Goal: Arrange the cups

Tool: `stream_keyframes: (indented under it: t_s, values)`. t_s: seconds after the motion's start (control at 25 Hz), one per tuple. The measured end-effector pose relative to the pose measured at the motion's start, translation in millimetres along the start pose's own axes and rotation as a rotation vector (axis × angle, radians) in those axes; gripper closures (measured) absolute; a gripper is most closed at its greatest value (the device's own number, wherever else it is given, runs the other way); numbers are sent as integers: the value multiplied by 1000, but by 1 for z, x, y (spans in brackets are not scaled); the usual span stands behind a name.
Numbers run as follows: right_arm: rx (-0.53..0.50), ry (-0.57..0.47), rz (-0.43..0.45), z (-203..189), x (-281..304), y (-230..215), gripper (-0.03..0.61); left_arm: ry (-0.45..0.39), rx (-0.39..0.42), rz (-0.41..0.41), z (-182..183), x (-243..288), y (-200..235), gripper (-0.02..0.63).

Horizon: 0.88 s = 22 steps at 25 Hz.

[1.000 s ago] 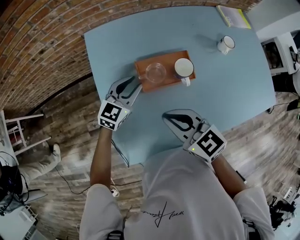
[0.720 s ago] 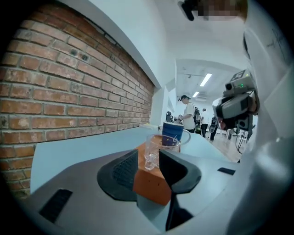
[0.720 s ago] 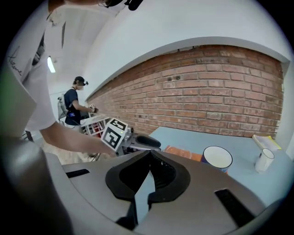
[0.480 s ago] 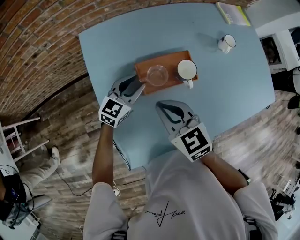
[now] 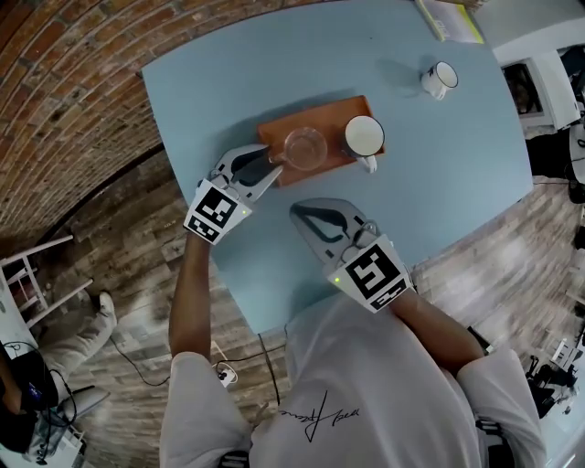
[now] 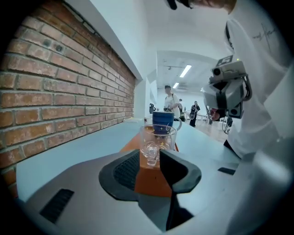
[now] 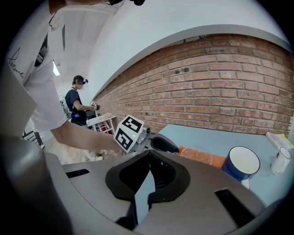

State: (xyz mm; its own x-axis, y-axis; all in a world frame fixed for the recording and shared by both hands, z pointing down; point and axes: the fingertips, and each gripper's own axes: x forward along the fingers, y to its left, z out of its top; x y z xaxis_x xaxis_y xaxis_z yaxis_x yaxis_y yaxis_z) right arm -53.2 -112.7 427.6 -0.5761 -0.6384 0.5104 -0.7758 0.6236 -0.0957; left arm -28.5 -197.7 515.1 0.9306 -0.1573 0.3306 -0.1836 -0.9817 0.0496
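A clear glass cup (image 5: 304,146) and a blue mug with a white inside (image 5: 364,136) stand on an orange tray (image 5: 274,131). A small white mug (image 5: 440,79) stands apart at the table's far right. My left gripper (image 5: 274,165) is at the tray's near-left end. Its jaws have just been opening and stand open. In the left gripper view the glass cup (image 6: 157,137) has its handle right at the gap of the left gripper (image 6: 150,160), with no pad pressing on it; the blue mug (image 6: 163,122) is behind. My right gripper (image 5: 298,213) is shut and empty over bare table.
The light blue table (image 5: 457,174) has its near edge under my arms. A book (image 5: 451,20) lies at the far right corner. A brick wall runs along the left. In the right gripper view my left gripper (image 7: 161,143) sits before the tray (image 7: 218,161).
My right gripper has moved left across the table towards the middle. The left gripper has edged closer to the tray's end, and its jaws stand a little wider.
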Motion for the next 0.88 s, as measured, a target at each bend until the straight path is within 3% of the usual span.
stream_keyframes:
  t_s: [0.36,0.56,0.88]
  values:
    - [18,24,2,-7,3,-4,557,-5,39,-78,2,6,-6,480]
    - [27,29,6,-10,6,-7,557,6,94,-81,-2,7,-7,537]
    - [40,40,15,-13,9,-5,557,-22,75,-89,-1,7,-10,552]
